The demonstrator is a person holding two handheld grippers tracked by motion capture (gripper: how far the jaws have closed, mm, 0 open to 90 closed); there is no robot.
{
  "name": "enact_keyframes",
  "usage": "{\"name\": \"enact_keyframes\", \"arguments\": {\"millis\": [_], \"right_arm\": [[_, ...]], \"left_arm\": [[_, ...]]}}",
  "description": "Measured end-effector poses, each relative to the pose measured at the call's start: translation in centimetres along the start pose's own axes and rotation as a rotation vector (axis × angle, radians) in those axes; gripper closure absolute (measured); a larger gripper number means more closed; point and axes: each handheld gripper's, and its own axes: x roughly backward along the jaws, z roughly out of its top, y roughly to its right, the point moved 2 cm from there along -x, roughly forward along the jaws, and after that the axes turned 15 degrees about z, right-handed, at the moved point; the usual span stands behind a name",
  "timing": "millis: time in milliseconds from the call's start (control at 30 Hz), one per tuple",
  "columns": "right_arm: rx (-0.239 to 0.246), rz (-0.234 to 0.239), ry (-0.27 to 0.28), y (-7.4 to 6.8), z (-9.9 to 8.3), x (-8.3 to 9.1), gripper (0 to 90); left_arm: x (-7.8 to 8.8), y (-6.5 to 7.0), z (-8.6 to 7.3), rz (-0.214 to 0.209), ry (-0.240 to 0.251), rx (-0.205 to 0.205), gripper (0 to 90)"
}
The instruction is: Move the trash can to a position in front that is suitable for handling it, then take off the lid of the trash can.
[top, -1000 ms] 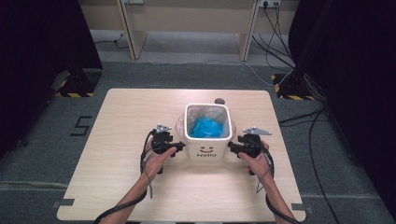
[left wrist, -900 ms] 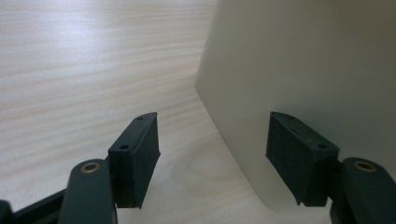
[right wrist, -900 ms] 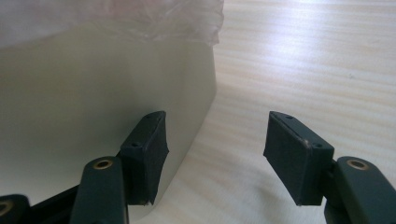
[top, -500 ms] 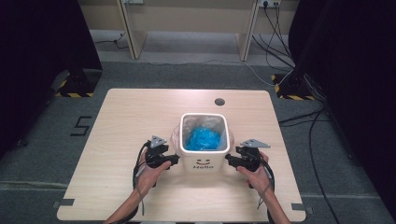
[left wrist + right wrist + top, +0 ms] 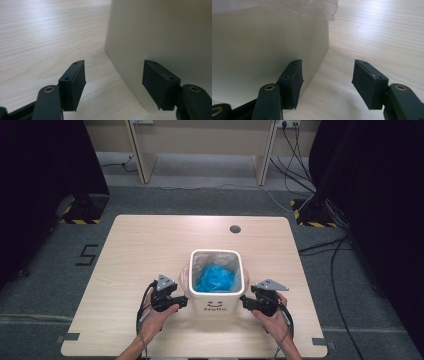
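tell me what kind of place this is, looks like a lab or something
Probably a lab or test room set up for recording. A lone wooden table stands on grey carpet, hazard-striped stand feet sit at its far corners, and cables trail across the floor. On the table is a small white bin.

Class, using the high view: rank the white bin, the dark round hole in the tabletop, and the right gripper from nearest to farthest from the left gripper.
From the left gripper:
1. White bin, directly beside it, at the table's middle.
2. Right gripper, across the bin on its other side.
3. Dark round hole, near the table's far edge.
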Motion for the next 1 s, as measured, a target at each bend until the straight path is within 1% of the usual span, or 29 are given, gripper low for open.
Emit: {"name": "enact_keyframes", "arguments": {"millis": [100, 167, 233, 300, 367, 400, 433, 500, 567, 633, 800, 867, 1000], "right_arm": [[0.013, -0.003, -0.005, -0.3, -0.3, 0.3, 41.0], [0.025, -0.009, -0.006, -0.5, -0.4, 0.4, 39.2], [0.024, -0.014, -0.008, -0.5, -0.5, 0.5, 36.5], [0.023, -0.018, -0.01, -0.3, -0.7, 0.5, 30.9], [-0.002, -0.035, -0.027, -0.2, -0.9, 0.5, 23.7], [-0.021, -0.044, -0.033, -0.1, -1.0, 0.4, 23.7], [-0.024, -0.046, -0.035, 0.0, -1.1, 0.4, 23.5], [-0.025, -0.045, -0.038, 0.3, -1.3, 0.5, 20.8], [-0.037, -0.05, -0.038, 0.5, -1.4, 0.6, 18.7], [-0.049, -0.056, -0.037, 0.8, -1.5, 0.7, 18.5], [-0.057, -0.069, -0.046, 1.3, -1.7, 0.7, 17.9], [-0.057, -0.068, -0.044, 1.4, -1.6, 0.7, 17.8], [-0.051, -0.065, -0.045, 1.5, -1.6, 0.7, 17.7]], "left_arm": [[0.1, 0.0, -0.4, -0.014, 0.003, 0.013, 34.0], [0.2, 0.0, -0.6, -0.019, 0.008, 0.009, 32.9], [0.3, -0.2, -0.7, -0.018, 0.014, 0.006, 28.1], [0.2, -0.4, -0.9, -0.019, 0.027, 0.01, 23.8], [0.3, -0.5, -1.0, -0.018, 0.039, 0.007, 19.3], [0.4, -0.5, -1.1, -0.021, 0.043, 0.003, 17.3], [0.5, -0.6, -1.2, -0.026, 0.044, -0.002, 16.2], [0.7, -0.7, -1.6, -0.025, 0.045, -0.02, 16.2], [1.1, -1.0, -2.1, -0.021, 0.048, -0.038, 16.1], [1.5, -1.2, -2.5, -0.017, 0.052, -0.053, 16.0], [2.7, -1.6, -3.6, -0.02, 0.049, -0.091, 15.6], [3.1, -1.8, -4.0, -0.027, 0.045, -0.094, 15.5], [3.6, -1.8, -4.2, -0.037, 0.047, -0.086, 15.3]]}}
